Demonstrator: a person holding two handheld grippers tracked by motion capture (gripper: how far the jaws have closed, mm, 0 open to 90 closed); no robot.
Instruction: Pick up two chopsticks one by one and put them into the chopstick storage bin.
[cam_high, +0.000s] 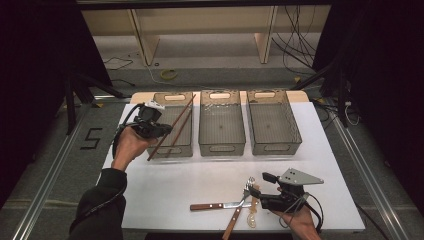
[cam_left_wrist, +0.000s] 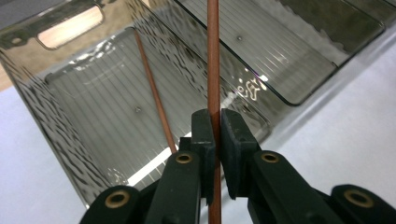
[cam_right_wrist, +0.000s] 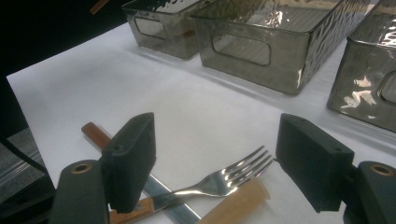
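A chopstick (cam_left_wrist: 213, 70) is being held clamped in the left gripper (cam_left_wrist: 215, 140) above the left bin (cam_high: 156, 150), where a second chopstick (cam_left_wrist: 154, 95) is lying. If tilted, it could be dropped outside. The right gripper (cam_right_wrist: 215, 158) is being kept wide apart over the fork (cam_right_wrist: 224, 179); the knife's blade is partly hidden.

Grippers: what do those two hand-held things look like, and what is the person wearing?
Both are black. The left gripper trails a black cable; the right gripper carries a grey three-cornered plate on top. Their jaws are blocky black pads on arms with brass-coloured rivets. The left sleeve is black.
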